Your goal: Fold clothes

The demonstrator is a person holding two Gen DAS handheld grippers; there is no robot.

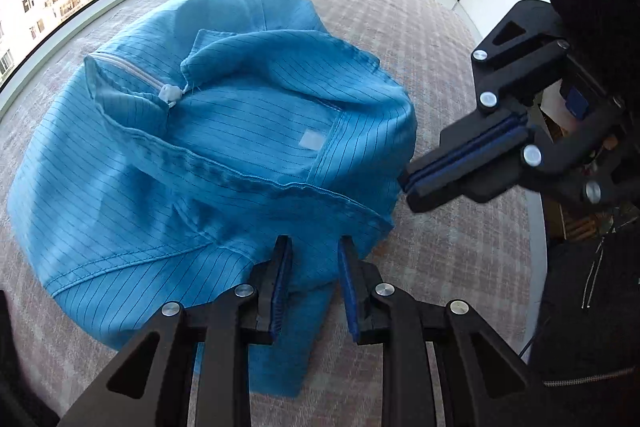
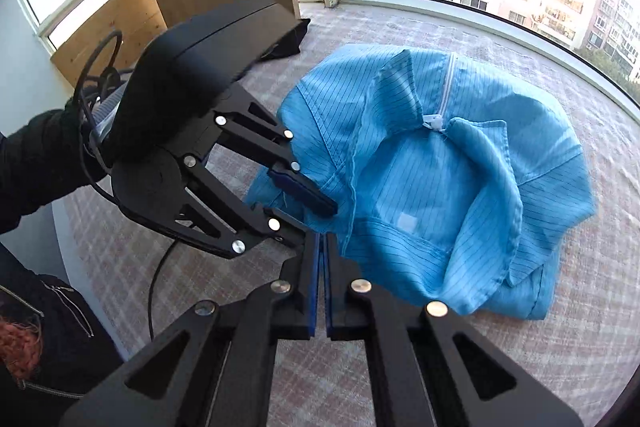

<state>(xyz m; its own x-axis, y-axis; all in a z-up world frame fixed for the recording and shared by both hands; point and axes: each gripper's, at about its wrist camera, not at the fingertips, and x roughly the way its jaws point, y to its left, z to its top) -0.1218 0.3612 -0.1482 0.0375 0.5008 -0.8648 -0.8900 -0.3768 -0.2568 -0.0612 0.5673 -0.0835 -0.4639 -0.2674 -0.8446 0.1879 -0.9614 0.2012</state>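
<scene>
Blue jacket [image 1: 208, 163] on checked cloth [image 1: 440, 39]

Right claw [image 2: 322, 247] tips meet jacket [image 2: 440, 187] hem, cloth pinch unclear. Label patch [image 1: 311, 139] unreadable. Person's sleeve [image 2: 36, 163] cut at 9 o'clock.

The left tool [image 1: 314, 247] has its two blue-padded fingers [image 1: 282, 267] apart with a clear gap between them, and its black linkage arms spread wide behind, seen from the side in the right wrist view [image 2: 316, 201]. The right tool [image 2: 322, 247] has its pads pressed together so that only a thin seam shows, and from the left wrist view [image 1: 412, 183] it reaches in from the right side, tips pointing leftward. A black sleeve [image 2: 36, 163] leads to the hand gripping the left tool's handle.
</scene>
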